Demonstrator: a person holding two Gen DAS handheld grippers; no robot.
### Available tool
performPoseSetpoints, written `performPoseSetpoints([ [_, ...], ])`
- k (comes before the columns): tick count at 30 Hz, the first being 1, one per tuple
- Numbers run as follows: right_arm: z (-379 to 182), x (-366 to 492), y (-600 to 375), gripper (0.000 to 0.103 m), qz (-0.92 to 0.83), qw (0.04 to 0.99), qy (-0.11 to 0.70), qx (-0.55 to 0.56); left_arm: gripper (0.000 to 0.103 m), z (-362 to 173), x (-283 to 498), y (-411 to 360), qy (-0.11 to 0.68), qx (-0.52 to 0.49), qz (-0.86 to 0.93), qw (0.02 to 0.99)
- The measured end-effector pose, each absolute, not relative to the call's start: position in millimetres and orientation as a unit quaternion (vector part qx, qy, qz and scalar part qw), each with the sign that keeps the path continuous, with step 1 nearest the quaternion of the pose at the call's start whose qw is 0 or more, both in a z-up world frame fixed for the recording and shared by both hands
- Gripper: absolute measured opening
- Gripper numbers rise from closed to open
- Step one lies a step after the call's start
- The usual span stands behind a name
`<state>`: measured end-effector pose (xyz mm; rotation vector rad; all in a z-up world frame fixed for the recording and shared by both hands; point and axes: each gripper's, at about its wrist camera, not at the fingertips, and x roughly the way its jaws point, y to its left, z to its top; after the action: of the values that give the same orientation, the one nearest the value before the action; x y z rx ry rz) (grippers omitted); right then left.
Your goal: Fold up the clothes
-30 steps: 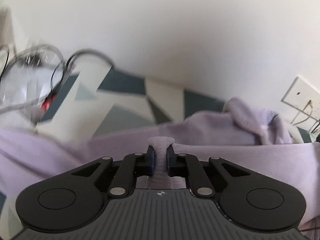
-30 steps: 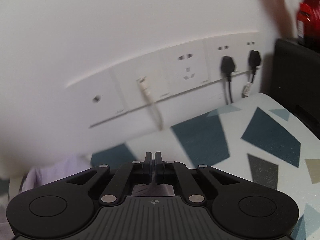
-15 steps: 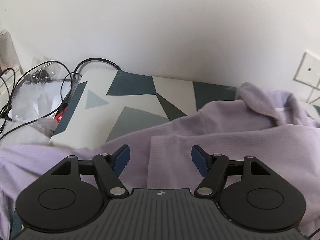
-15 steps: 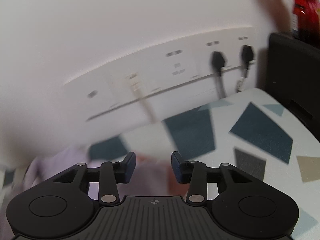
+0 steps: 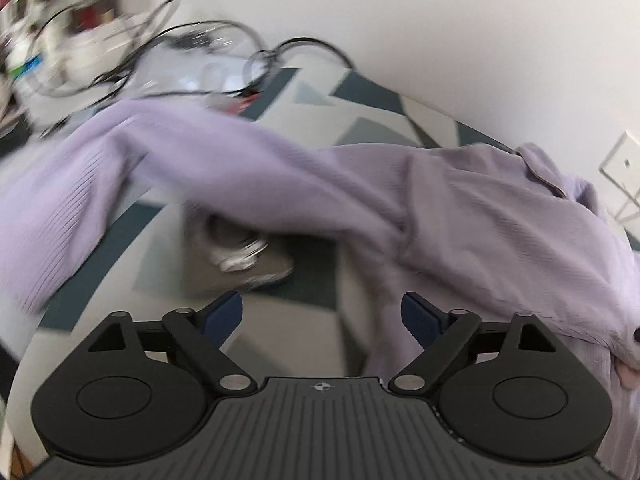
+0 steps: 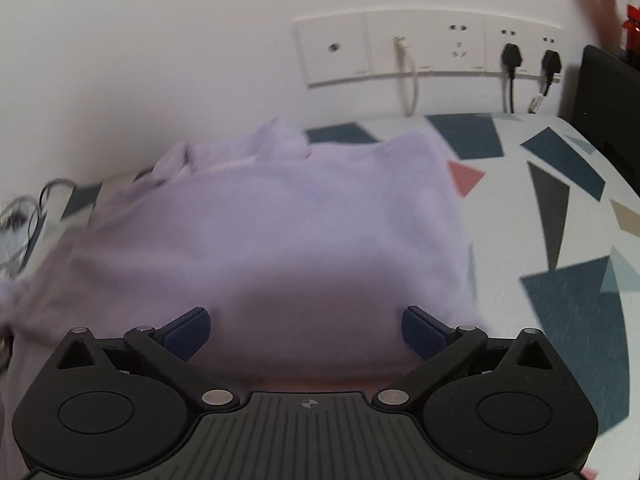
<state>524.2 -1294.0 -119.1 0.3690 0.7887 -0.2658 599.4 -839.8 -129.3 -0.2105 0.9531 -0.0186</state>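
A lilac knitted garment [image 5: 460, 208] lies on the patterned table, its long sleeve [image 5: 132, 160] stretched out to the left in the left wrist view. My left gripper [image 5: 322, 316] is open and empty, above the table near the garment's lower edge. In the right wrist view the garment's body [image 6: 280, 240] lies folded in a broad block. My right gripper [image 6: 306, 330] is open and empty, just above its near edge.
The table [image 6: 560, 216] has a white top with dark geometric patches. Tangled cables [image 5: 208, 48] and clutter lie at the far left. Wall sockets [image 6: 432, 48] with two black plugs [image 6: 512, 56] are behind. A dark box [image 6: 608, 104] stands at the right edge.
Both grippers were shut one second ago, the left on lilac fabric. Both have opened and let go, then pulled back and up. The garment now lies on the table.
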Motion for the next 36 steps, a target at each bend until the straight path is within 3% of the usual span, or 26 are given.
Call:
performPoseSetpoints([
  [5, -110.5, 524.5, -1268.0, 0.102, -0.119, 0.897, 0.381, 0.19, 0.089, -124.7, 587.8, -798.6, 0.444, -0.152, 0.034, 0.883],
  [15, -109.7, 525.3, -1214.1, 0.102, -0.134, 0.887, 0.408, 0.172, 0.097, -126.3, 551.2, -746.6, 0.423, -0.13, 0.065, 0.894],
  [20, -116.6, 516.1, -1189.7, 0.102, -0.101, 0.888, 0.418, 0.16, 0.099, -119.7, 543.7, -729.8, 0.408, -0.06, 0.101, 0.905],
  [28, -129.4, 535.1, -1183.2, 0.102, -0.109, 0.869, 0.42, 0.238, 0.099, -123.9, 560.8, -712.4, 0.402, 0.05, 0.118, 0.907],
  [36, -115.1, 532.4, -1157.3, 0.102, -0.185, 0.86, 0.401, 0.255, 0.103, -150.5, 598.6, -654.9, 0.436, -0.102, 0.083, 0.89],
])
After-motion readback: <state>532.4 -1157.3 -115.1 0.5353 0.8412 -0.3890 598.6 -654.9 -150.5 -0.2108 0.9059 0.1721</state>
